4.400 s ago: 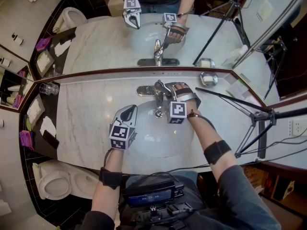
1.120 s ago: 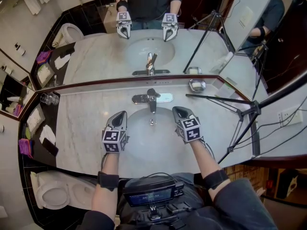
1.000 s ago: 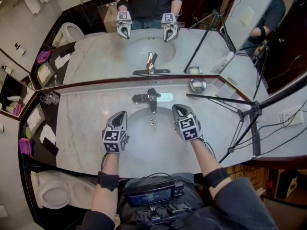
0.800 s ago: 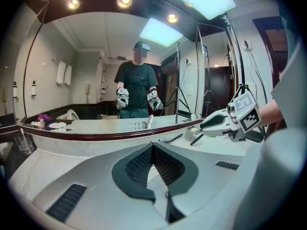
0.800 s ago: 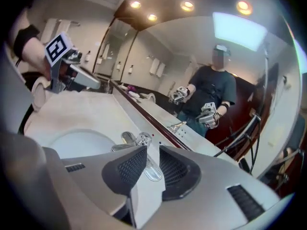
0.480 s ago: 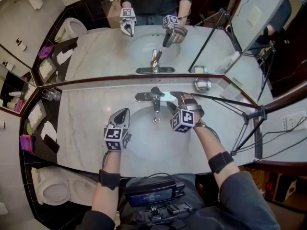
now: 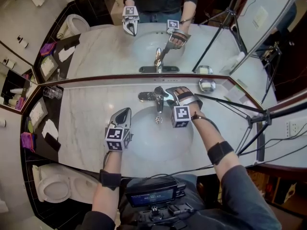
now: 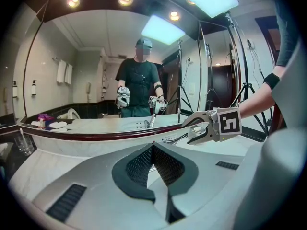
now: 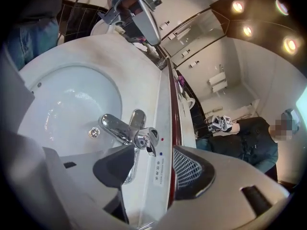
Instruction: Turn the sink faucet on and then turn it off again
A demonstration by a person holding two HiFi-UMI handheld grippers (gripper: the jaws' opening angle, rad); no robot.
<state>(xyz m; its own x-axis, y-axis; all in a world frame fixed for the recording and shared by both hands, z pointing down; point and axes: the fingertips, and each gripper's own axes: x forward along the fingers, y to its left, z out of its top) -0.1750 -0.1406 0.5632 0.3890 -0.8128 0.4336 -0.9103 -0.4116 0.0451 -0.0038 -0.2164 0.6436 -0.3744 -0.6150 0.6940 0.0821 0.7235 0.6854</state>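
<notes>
My right gripper (image 9: 152, 163) reaches to the back of the sink (image 7: 144, 143), its 2 jaws opening wide. The faucet (image 7: 158, 99) stands on the marble counter (image 7: 91, 123) below the mirror. Its lever (image 9: 146, 139) is just ahead of the gap between my pads, and neither touches it. My left gripper (image 8: 152, 150) hangs over the basin's left rim, jaws closed on nothing.
</notes>
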